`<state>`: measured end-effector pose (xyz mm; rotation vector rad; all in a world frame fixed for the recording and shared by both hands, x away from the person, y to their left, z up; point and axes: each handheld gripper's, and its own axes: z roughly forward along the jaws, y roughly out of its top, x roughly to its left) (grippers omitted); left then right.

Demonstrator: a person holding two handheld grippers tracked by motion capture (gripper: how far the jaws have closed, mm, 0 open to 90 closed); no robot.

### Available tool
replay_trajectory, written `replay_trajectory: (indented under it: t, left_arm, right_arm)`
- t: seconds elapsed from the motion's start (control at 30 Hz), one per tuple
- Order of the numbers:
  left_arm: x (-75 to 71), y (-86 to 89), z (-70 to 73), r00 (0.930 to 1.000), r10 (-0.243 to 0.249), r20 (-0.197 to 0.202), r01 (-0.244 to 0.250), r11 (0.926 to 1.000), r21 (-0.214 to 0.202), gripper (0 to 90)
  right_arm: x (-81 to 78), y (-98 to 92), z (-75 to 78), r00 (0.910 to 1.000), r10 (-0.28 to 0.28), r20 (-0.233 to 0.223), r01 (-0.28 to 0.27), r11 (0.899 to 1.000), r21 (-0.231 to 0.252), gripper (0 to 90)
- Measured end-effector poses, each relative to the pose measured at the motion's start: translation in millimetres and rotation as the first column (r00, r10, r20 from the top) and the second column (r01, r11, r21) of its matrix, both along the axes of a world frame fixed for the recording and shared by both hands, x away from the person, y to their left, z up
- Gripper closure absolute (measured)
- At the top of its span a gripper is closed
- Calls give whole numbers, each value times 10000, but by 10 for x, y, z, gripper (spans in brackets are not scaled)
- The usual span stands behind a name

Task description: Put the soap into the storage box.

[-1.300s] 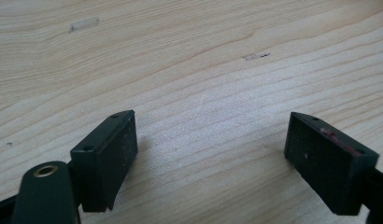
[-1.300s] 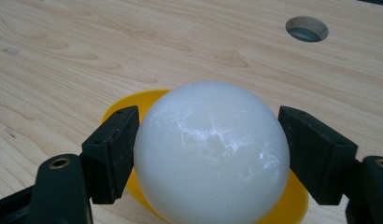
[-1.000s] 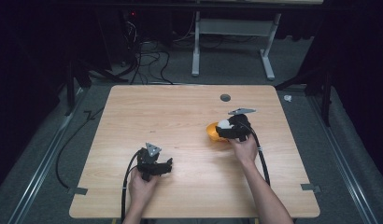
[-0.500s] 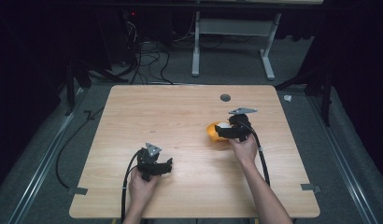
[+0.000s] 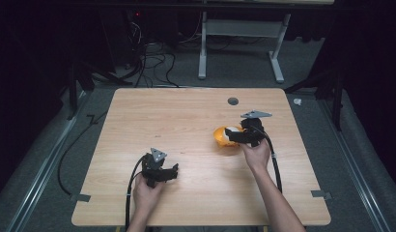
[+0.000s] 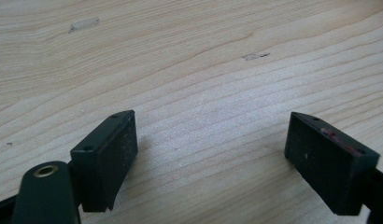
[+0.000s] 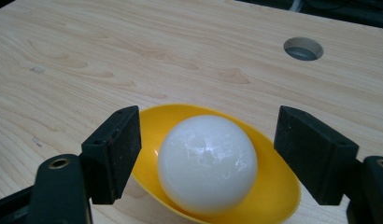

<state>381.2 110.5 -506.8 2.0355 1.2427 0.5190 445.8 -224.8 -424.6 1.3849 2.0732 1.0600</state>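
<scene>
A yellow bowl [image 5: 219,137] [image 7: 269,196] sits on the wooden table right of centre, with a white ball [image 5: 232,130] [image 7: 207,163] resting in it. My right gripper [image 5: 233,137] [image 7: 209,119] reaches in from the right and its jaws straddle the ball. The jaws have just been closing, but a gap remains on each side of the ball, so the gripper is open. My left gripper [image 5: 174,170] [image 6: 210,135] rests near the front left of the table, open over bare wood with nothing between its jaws.
A round cable hole [image 5: 233,101] [image 7: 302,48] lies in the table [image 5: 186,116] behind the bowl. Cables trail from both grippers toward the front edge. Desk legs and loose wires stand on the dark floor beyond the far edge.
The right gripper has edged slightly to the right beside the bowl. The bowl, the ball and the left gripper have stayed where they were.
</scene>
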Motion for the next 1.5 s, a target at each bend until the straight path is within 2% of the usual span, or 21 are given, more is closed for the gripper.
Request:
replay_trajectory:
  t: [0.5,0.87,1.3,1.5]
  left_arm:
    - [-1,-1,0,10000,-2,1,2,10000,4,175]
    - [-1,-1,0,10000,-2,1,2,10000,6,175]
    - [-2,-1,0,10000,-9,-3,9,10000,7,175]
    - [-2,-1,0,10000,-10,-5,10,10000,7,175]
  right_arm:
    - [-138,-119,130,9998,12,211,-15,9999,148,252]
    - [-227,-207,146,9996,36,270,-41,9999,155,254]
    - [-343,-315,203,9981,87,606,-107,9994,325,247]
    - [-390,-378,240,9970,-55,767,17,9988,489,246]
